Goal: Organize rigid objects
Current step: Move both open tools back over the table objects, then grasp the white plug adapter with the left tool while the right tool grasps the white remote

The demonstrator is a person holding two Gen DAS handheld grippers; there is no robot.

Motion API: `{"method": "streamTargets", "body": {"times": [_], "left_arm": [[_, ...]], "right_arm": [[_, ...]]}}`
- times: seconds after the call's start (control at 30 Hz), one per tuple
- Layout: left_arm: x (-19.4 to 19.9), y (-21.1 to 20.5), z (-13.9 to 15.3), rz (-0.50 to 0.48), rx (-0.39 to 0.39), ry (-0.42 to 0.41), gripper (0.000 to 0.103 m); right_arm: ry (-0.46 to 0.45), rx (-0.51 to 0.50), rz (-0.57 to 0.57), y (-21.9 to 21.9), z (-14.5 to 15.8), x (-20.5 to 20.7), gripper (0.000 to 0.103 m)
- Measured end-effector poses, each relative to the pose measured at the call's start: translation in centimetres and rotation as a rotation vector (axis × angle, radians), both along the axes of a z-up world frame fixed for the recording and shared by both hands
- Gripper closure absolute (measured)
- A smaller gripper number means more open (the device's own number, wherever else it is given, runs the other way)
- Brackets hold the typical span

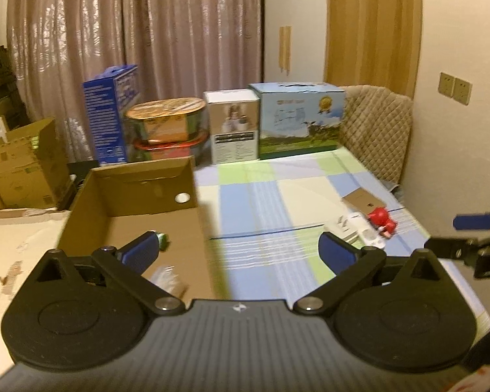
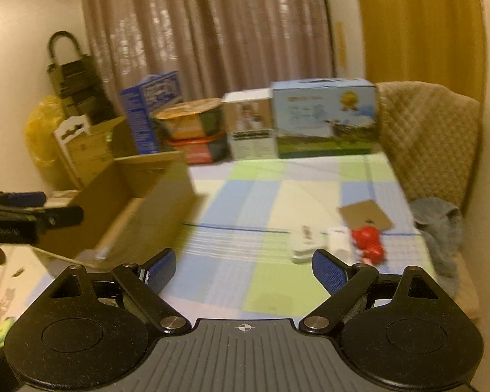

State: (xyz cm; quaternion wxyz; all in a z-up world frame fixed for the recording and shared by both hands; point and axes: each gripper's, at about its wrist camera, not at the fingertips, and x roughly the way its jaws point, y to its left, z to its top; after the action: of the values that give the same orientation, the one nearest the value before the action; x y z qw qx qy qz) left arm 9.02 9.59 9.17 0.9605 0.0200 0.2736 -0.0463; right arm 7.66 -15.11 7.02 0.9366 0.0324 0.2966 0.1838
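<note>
An open cardboard box (image 1: pixel 153 222) lies on the checked tablecloth at the left; it also shows in the right wrist view (image 2: pixel 147 215). Inside it lie a green-capped item (image 1: pixel 162 237) and a clear crinkled packet (image 1: pixel 168 279). On the cloth at the right lie a red toy (image 1: pixel 383 221) (image 2: pixel 369 240), white blocks (image 1: pixel 356 227) (image 2: pixel 320 241) and a brown card (image 1: pixel 362 201) (image 2: pixel 366 215). My left gripper (image 1: pixel 238 254) is open and empty, over the box's right wall. My right gripper (image 2: pixel 243 269) is open and empty, above the cloth short of the white blocks.
Along the table's back stand a blue carton (image 1: pixel 111 114), stacked round tins (image 1: pixel 168 127), a white box (image 1: pixel 233 124) and a blue-green box (image 1: pixel 299 119). A quilted chair back (image 1: pixel 375 124) and a grey cloth (image 2: pixel 437 225) are at the right. More cardboard boxes (image 1: pixel 23 163) sit at the left.
</note>
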Motion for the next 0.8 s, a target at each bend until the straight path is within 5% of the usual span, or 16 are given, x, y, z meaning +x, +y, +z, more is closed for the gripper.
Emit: {"method": "streamTargets", "body": {"times": [0.47, 0.8], "left_arm": [[5.3, -9.0, -4.8, -0.124, -0.023, 0.014, 0.001], [9.7, -11.9, -10.8, -0.174, 0.060, -0.002, 0.001]], "right_arm": [[0.039, -0.019, -0.216, -8.2, -4.7, 1.0, 0.015], [0.089, -0.017, -0.230, -9.3, -8.0, 4.6, 0.016]]}}
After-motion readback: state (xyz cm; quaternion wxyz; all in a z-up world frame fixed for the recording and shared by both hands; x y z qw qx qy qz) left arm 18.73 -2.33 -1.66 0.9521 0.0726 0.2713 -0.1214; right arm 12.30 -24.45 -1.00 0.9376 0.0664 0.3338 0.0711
